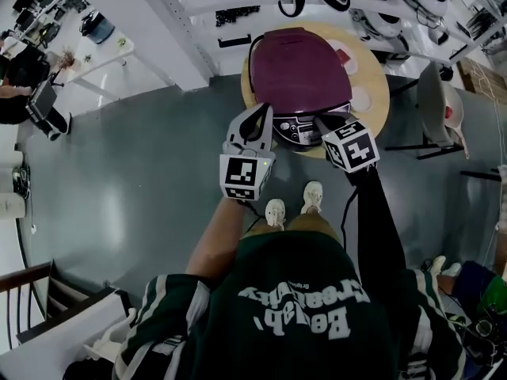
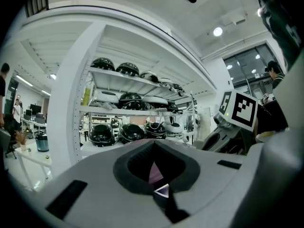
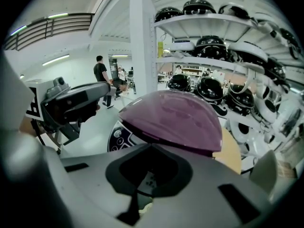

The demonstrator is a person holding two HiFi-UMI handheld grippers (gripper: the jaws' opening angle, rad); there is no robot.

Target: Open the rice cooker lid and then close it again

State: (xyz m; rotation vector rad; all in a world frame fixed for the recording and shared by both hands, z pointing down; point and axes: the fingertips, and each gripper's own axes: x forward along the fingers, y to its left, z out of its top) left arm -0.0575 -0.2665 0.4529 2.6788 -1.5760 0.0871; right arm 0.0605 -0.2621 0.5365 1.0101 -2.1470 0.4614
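The rice cooker (image 1: 299,77) stands on a round wooden table (image 1: 376,81). Its purple lid (image 3: 173,120) lies down and closed, and its control panel (image 1: 301,129) faces me. My left gripper (image 1: 263,113) hovers by the cooker's front left edge, jaws together with nothing held. My right gripper (image 1: 322,122) is over the panel's right end, also shut and empty. In the left gripper view the joined jaws (image 2: 154,144) show only a sliver of purple, with the right gripper's marker cube (image 2: 242,109) to the right. The right gripper view has the left gripper (image 3: 71,101) at its left.
White shelves (image 2: 128,110) loaded with black helmets stand right behind the table. A chair (image 1: 440,105) sits at the table's right. Grey floor spreads to the left, where a desk (image 1: 87,46) and people are far off. My feet (image 1: 293,204) stand just before the table.
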